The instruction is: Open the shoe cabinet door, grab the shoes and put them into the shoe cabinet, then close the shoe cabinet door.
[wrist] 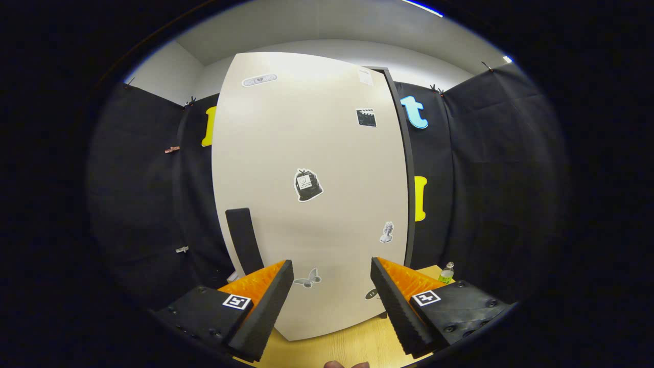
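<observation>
My tongs (332, 286) are spread wide, fingers well apart, nothing between them, nothing touching either finger. Both fingers point straight at the cabinet door (311, 194), which stands just ahead of the tips and fills the gap between them.

The door is pale, tall and upright. I can't tell for sure whether it sits flush or slightly ajar; a dark edge (403, 168) runs down its right side. The dark handle (244, 240), a long upright bar, sits low on the door's left side, just above and beyond my left finger, apart from it.

Stickers dot the door. A butterfly sticker (308, 279) sits right between the fingertips, nearer the left one. A dark bag-shaped sticker (307, 185) is at the door's middle, a small bust sticker (387, 232) above my right finger, a clapperboard sticker (366, 117) higher up on the right, and an oblong sticker (259, 79) near the top left.

Under the fingers is the light wooden table (332, 350), the cabinet's lower edge meeting it. A small bottle (446, 273) with a green label stands on the table to the right, beyond my right finger, beside the cabinet. Black cloth walls (490, 168) close in behind on both sides.
</observation>
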### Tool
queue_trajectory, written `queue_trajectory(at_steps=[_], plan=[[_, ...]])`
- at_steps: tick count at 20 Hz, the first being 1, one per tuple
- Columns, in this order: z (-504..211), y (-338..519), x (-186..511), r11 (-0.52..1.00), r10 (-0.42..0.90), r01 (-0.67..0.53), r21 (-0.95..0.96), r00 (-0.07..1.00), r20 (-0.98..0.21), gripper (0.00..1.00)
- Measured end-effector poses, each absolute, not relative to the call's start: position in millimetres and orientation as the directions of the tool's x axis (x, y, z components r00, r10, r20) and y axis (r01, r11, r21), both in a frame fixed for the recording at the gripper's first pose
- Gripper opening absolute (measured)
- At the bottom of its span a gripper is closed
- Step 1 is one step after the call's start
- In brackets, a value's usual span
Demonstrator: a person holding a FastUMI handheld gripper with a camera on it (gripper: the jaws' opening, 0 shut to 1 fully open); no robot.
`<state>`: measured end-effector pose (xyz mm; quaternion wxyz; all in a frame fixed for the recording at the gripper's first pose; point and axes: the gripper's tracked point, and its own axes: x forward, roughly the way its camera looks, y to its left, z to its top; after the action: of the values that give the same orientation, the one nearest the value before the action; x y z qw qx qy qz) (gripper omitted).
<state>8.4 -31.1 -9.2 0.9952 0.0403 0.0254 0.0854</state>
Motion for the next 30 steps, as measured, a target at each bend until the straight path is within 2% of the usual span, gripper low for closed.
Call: queue_trajectory(at_steps=[30], plan=[[2.3,-40.3,2.8,0.991,0.122,-0.12,0.058,0.992,-0.041,0.98]])
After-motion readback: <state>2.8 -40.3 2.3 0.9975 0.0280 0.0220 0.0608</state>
